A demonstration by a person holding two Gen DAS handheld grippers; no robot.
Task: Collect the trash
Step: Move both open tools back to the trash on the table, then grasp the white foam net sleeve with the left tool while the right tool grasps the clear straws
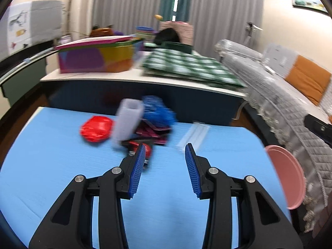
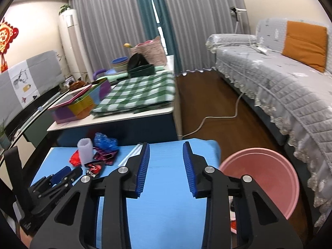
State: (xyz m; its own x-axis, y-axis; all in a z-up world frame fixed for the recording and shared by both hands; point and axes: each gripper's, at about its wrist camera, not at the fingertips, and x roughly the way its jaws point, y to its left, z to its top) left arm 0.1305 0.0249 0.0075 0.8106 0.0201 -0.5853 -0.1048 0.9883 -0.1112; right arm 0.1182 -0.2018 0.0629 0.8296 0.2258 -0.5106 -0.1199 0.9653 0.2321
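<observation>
Listing your blue desk (image 2: 166,217): far left, one trash heap (image 2: 97,155) — one pale cup (image 2: 84,151), wrappers, no writing legible. One pink basin (image 2: 269,178) right. Left tongs (image 1: 164,148), right tongs (image 2: 166,146): both spread, empty.

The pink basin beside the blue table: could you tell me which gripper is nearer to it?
Right. The right gripper hovers at the table edge just beside the pink basin; the left gripper sits across the table by the trash pile.
</observation>
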